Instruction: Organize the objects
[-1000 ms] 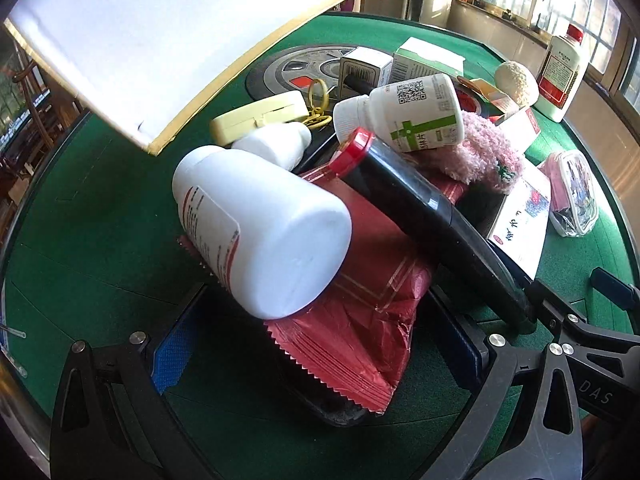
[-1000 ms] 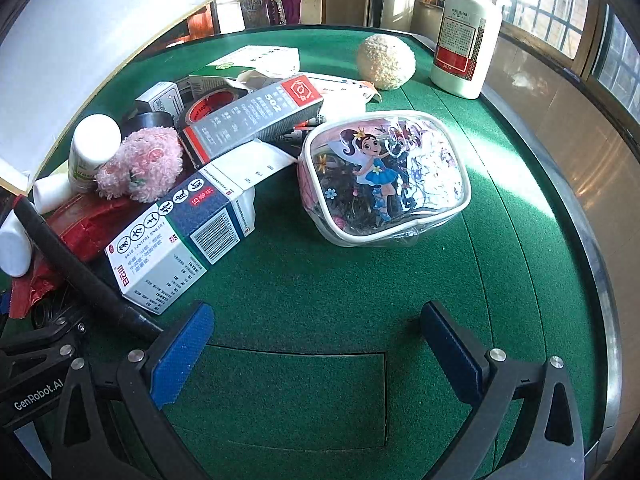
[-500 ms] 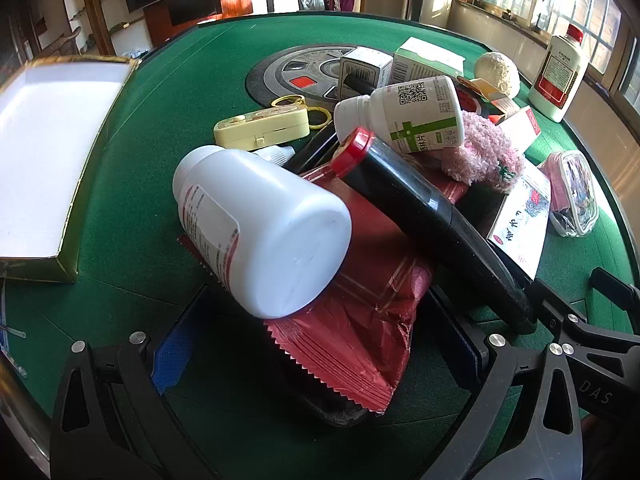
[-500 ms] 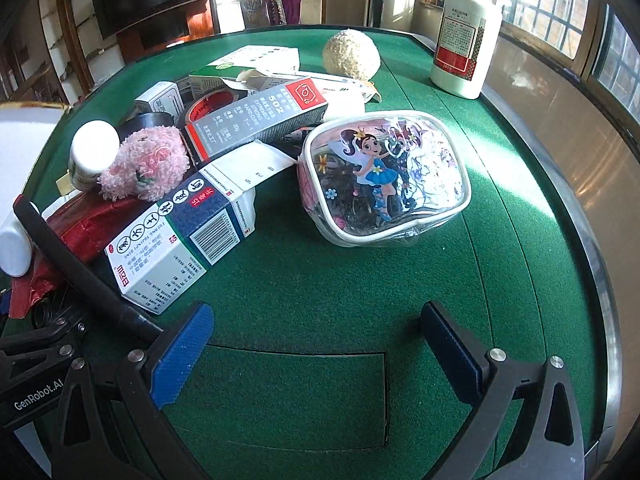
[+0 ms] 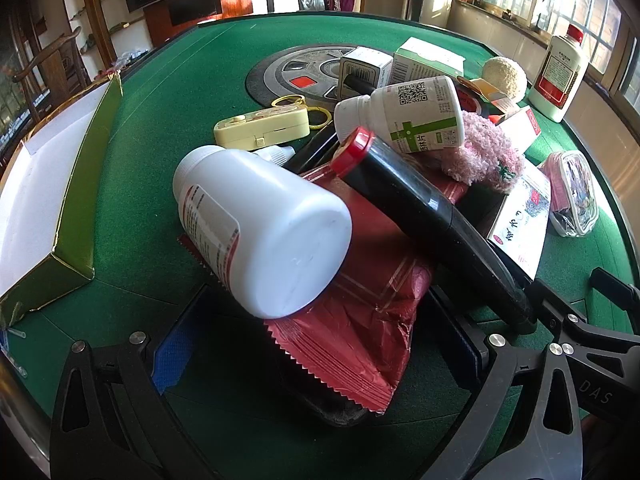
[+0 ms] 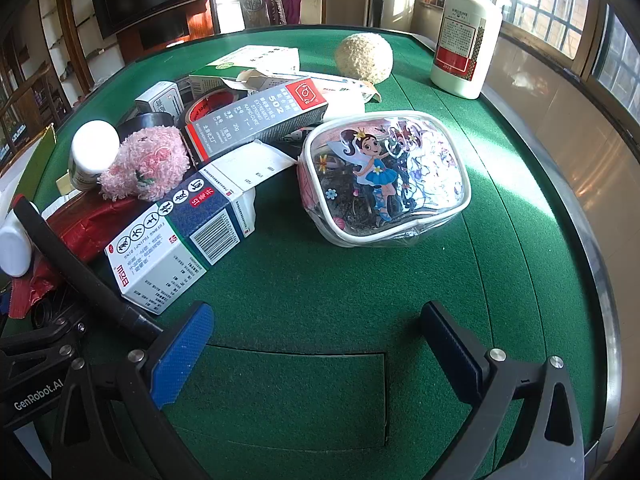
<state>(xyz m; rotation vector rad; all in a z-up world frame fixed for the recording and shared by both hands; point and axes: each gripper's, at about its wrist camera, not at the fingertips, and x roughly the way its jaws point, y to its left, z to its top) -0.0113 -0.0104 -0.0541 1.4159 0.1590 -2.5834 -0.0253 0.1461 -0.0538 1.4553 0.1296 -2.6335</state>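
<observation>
A pile of objects lies on the green felt table (image 5: 192, 80). In the left wrist view my left gripper (image 5: 316, 344) is open around the near end of a red foil packet (image 5: 360, 300); a large white bottle (image 5: 260, 232) and a dark red-capped bottle (image 5: 408, 200) lie on top of it. A white-and-green pill bottle (image 5: 404, 116), a pink fluffy thing (image 5: 484, 152) and a yellow case (image 5: 264, 126) lie behind. My right gripper (image 6: 316, 352) is open over bare felt, short of a clear fairy pouch (image 6: 384, 176) and a blue-white medicine box (image 6: 176, 236).
A white box with gold sides (image 5: 44, 184) rests at the left table edge. A tall white red-capped bottle (image 6: 464, 40) and a beige ball (image 6: 364, 58) stand at the far right. A grey glue box (image 6: 256, 116), tape rolls and small cartons crowd the pile's middle.
The white box with gold sides, held up across the upper left a second ago, has come down onto the table at the left. The beige ball shifted slightly. Both grippers stayed still.
</observation>
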